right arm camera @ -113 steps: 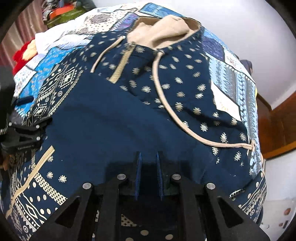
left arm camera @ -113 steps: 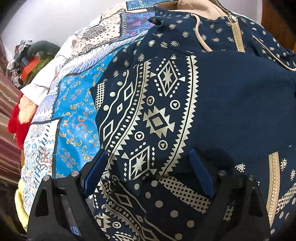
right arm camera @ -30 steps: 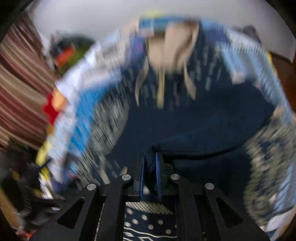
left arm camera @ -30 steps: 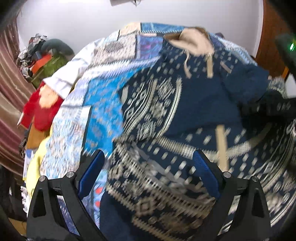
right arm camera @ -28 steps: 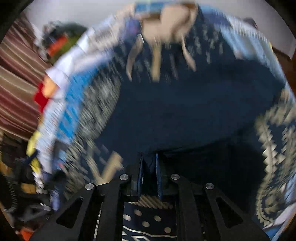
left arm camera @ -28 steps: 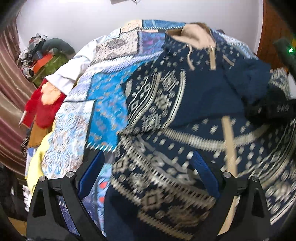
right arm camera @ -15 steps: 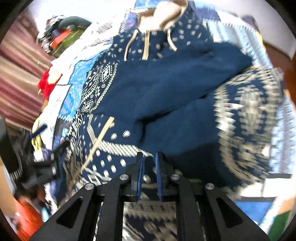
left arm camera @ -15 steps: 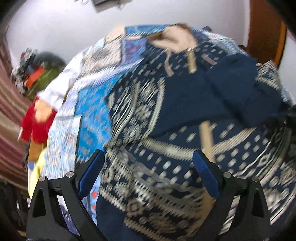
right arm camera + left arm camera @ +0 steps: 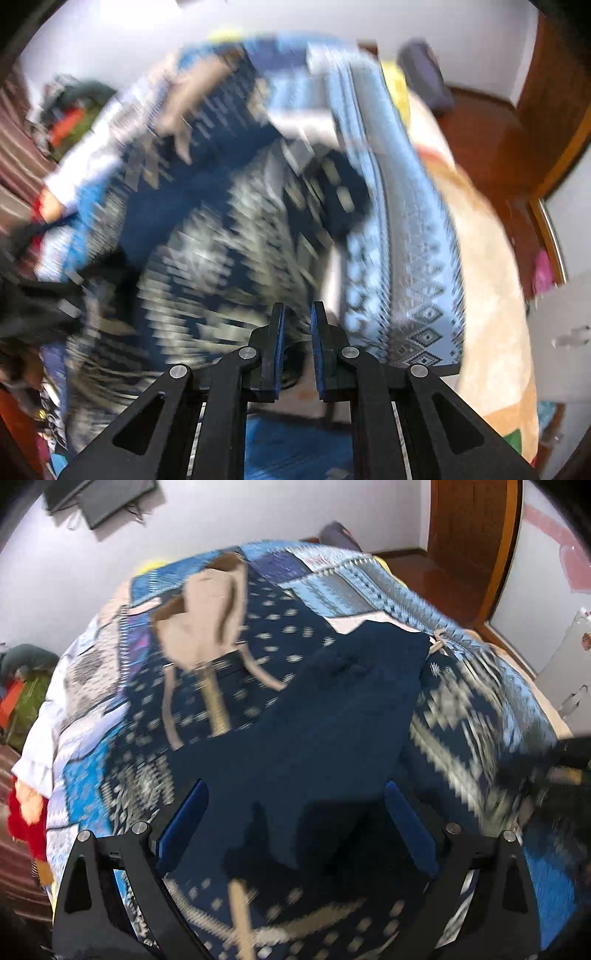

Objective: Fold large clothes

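A navy hoodie [image 9: 314, 720] with cream patterns lies spread on a blue patchwork quilt [image 9: 351, 587], its beige hood [image 9: 207, 620] toward the far wall. A plain navy flap is folded across its middle, and a patterned sleeve [image 9: 461, 720] runs off to the right. My left gripper [image 9: 295, 786] hovers open over the navy flap with nothing between its fingers. My right gripper [image 9: 297, 306] is shut at the hoodie's [image 9: 221, 240] right edge. Blurred patterned cloth runs right up into its fingertips.
The quilt's [image 9: 406, 258] right edge drops to a peach sheet [image 9: 491, 295] and a wooden floor [image 9: 491, 147]. A brown door [image 9: 469, 535] stands at the back right. Piled clothes [image 9: 26, 686] and a red item [image 9: 26, 819] lie left of the bed.
Both grippers have swept to the right across the hoodie. The right one went from the navy middle out to the bed's right edge, and the patterned sleeve now stretches rightward.
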The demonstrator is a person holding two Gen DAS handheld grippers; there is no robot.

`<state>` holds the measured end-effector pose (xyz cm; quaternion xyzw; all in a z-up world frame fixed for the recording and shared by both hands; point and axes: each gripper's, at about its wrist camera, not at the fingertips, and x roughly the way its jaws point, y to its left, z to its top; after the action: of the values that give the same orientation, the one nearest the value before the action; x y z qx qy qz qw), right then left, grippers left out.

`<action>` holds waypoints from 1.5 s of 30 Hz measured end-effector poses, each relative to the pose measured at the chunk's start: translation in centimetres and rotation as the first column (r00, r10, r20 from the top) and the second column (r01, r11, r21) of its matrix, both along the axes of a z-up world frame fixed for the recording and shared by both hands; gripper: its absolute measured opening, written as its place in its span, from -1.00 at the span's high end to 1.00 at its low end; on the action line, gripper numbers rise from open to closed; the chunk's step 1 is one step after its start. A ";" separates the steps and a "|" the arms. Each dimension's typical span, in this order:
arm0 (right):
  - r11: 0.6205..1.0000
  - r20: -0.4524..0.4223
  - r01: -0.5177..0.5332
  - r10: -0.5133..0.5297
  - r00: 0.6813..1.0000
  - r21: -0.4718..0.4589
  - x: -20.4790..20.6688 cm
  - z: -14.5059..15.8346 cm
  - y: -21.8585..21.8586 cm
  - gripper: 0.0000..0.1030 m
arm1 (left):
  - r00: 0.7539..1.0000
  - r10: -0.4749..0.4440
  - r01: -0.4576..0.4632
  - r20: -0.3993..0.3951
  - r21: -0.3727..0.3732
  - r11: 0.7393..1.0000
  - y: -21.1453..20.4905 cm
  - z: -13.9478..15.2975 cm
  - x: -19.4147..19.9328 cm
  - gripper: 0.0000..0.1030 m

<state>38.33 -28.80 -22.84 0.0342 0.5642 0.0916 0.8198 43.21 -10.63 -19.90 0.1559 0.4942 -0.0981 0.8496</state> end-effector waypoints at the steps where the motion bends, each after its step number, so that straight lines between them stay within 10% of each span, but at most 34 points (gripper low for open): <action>1: 1.000 0.043 -0.023 0.023 0.999 -0.003 -0.4 0.0 0.0 0.81 | 1.000 -0.010 0.010 -0.013 0.005 1.000 -1.0 -0.5 0.8 -0.89; 9: 0.999 0.102 -0.051 0.049 0.994 0.015 -1.4 -0.2 -0.7 0.81 | 0.998 -0.068 0.067 0.003 0.122 0.990 -6.6 -4.1 4.0 -0.88; 14: 0.997 0.104 -0.036 0.028 0.994 0.073 -1.7 -0.3 -1.3 0.82 | 0.999 -0.030 0.029 0.023 0.068 0.997 -6.0 -3.1 3.7 0.61; 16: 0.996 0.102 -0.034 0.025 0.994 0.080 -1.6 -0.4 -1.2 0.81 | 0.999 -0.018 0.015 0.044 0.053 0.998 -5.5 -2.1 3.6 0.76; 29: 0.998 0.115 -0.058 0.061 0.992 -0.029 -1.5 -0.3 0.4 0.81 | 0.919 0.244 -0.226 0.309 -0.094 0.970 10.9 8.5 0.7 0.90; 41: 0.957 0.140 -0.081 0.124 0.982 -0.279 -2.2 -0.2 4.0 0.81 | 0.912 0.366 -0.401 -0.186 -0.205 0.893 22.9 -10.2 -1.1 0.68; 45: 0.938 0.143 -0.090 0.145 0.979 -0.335 -2.3 -0.3 4.8 0.81 | 0.902 0.405 -0.432 -0.150 -0.291 0.854 24.8 -10.5 -3.3 0.13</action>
<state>36.01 -24.02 -23.11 -0.1434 0.5026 0.0483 0.8512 39.92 14.22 -30.36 -0.0982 0.5289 0.0047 0.8430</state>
